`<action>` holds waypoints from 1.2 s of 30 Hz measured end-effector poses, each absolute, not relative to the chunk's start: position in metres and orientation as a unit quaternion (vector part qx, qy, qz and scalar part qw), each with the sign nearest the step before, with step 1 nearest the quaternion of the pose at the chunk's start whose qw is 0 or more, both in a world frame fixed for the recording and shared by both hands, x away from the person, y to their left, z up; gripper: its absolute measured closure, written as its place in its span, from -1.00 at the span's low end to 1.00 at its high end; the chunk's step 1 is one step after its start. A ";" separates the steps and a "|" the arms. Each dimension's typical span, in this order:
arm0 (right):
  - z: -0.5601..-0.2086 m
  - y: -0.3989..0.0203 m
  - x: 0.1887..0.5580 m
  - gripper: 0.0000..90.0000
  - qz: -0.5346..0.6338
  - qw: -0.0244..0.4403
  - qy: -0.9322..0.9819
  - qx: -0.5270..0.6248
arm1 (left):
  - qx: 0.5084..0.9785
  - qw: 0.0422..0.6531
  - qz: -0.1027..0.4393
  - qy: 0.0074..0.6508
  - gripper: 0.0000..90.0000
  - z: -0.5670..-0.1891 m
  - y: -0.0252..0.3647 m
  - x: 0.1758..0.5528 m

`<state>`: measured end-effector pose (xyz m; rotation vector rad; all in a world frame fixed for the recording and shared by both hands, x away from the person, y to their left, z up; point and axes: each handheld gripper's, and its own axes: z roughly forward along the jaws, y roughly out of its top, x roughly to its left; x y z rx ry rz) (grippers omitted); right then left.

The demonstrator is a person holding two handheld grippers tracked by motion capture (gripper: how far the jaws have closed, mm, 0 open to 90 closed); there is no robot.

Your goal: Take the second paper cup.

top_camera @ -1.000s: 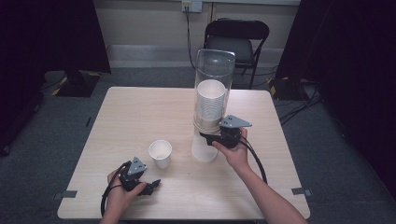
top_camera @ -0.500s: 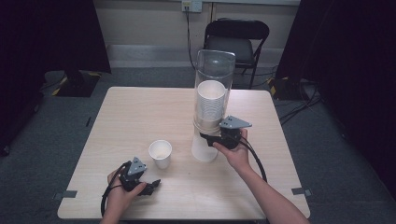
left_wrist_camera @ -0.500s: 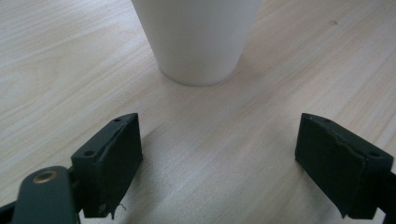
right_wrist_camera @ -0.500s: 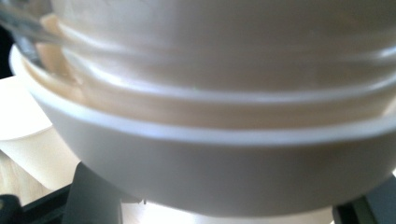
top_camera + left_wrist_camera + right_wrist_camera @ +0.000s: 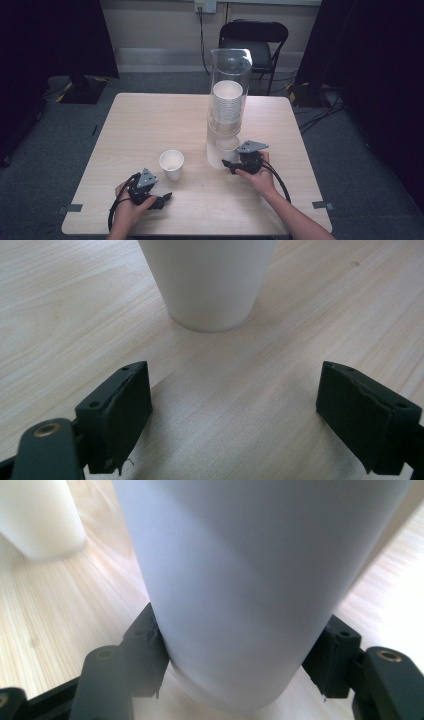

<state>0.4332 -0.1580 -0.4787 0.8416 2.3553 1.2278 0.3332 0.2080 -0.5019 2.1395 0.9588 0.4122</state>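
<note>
The right claw (image 5: 235,680) is clenched on a white cup (image 5: 227,146) pulled from the dispenser (image 5: 229,100); crushing or a slip could follow from uneven pressure. The left claw (image 5: 235,415) is released, the second cup (image 5: 207,280) just ahead on the counter (image 5: 150,125).

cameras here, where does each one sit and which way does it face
High view: above the person's side, looking forward and down on the light wooden table; both forearms, left gripper and right gripper show.
Left gripper view: rides the left gripper, low over the table, facing the lone white paper cup; its open jaws show.
Right gripper view: faces the white cup clamped between its jaws.
Shared: the lone cup appears in all three.
</note>
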 end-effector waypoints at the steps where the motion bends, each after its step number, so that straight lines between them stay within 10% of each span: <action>1: -0.482 -0.161 0.430 -0.20 0.428 0.165 0.837 0.298 | 0.835 0.371 0.161 0.374 -0.69 -0.502 0.208 0.333; 36: -0.495 -0.203 0.402 -0.26 0.403 0.144 0.858 0.286 | 0.839 0.379 0.150 0.360 -0.63 -0.502 0.196 0.332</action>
